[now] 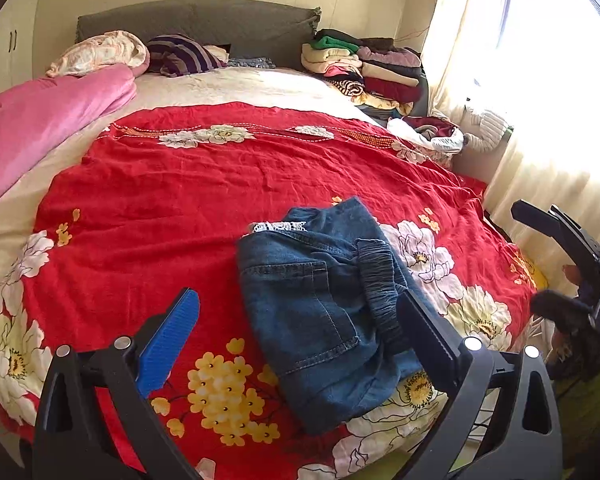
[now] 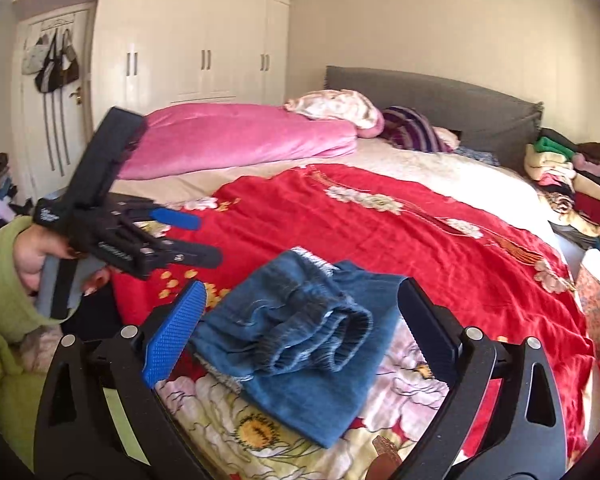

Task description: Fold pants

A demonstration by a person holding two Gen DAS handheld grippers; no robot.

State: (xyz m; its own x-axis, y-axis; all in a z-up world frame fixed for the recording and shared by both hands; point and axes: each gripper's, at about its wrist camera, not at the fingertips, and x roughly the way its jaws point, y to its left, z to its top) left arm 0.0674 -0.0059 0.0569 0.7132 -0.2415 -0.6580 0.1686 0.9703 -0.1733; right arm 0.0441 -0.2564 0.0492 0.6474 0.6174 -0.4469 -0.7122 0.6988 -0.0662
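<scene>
A pair of blue jeans point(image 1: 320, 312) lies folded into a compact bundle on the red flowered bedspread point(image 1: 204, 184), near the foot of the bed. My left gripper point(image 1: 300, 312) is open above it, its dark finger just over the elastic waistband, holding nothing. In the right wrist view the same jeans point(image 2: 300, 328) lie between the fingers of my open right gripper point(image 2: 300, 304), waistband rolled toward the camera. The left gripper point(image 2: 188, 240) shows there too, held off the bed's left side.
A pink quilt point(image 1: 40, 128) lies along the bed's left side. Stacked folded clothes point(image 1: 364, 68) sit at the head right. A grey headboard point(image 1: 204, 24) backs the bed. Curtains and a bright window point(image 1: 540, 80) are on the right. White wardrobes point(image 2: 196, 40) stand behind.
</scene>
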